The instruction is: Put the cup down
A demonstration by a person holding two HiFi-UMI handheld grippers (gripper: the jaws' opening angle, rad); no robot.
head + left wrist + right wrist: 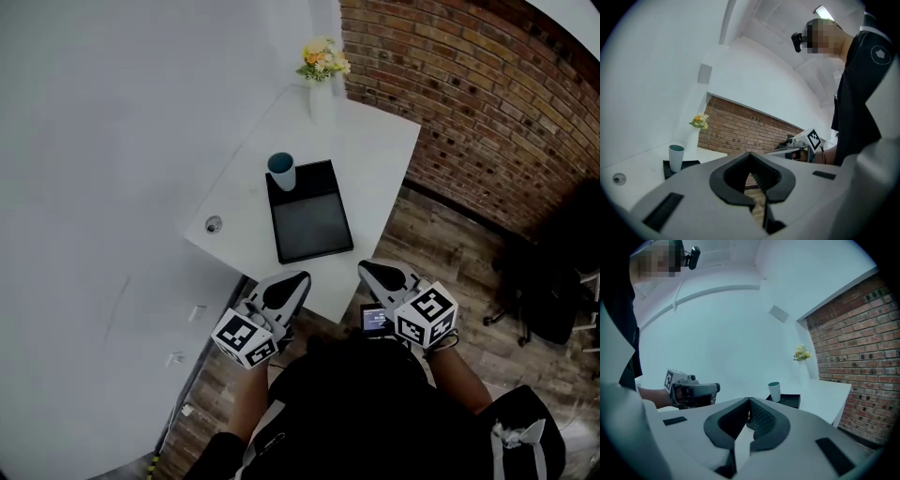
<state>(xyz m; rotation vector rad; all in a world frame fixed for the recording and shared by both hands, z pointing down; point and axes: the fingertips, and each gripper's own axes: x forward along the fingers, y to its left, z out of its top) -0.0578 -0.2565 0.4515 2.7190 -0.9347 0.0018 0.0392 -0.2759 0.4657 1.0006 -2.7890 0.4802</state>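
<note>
The cup (281,171) stands upright on the tray's (314,230) far left corner. The left hand-held gripper (303,276) and right hand-held gripper (363,266) are closed and empty (both on the tray's near side).

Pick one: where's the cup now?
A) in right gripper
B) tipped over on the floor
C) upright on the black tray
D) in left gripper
C: the cup stands upright on a corner of the black tray; the left gripper and right gripper are shut, empty.
</note>
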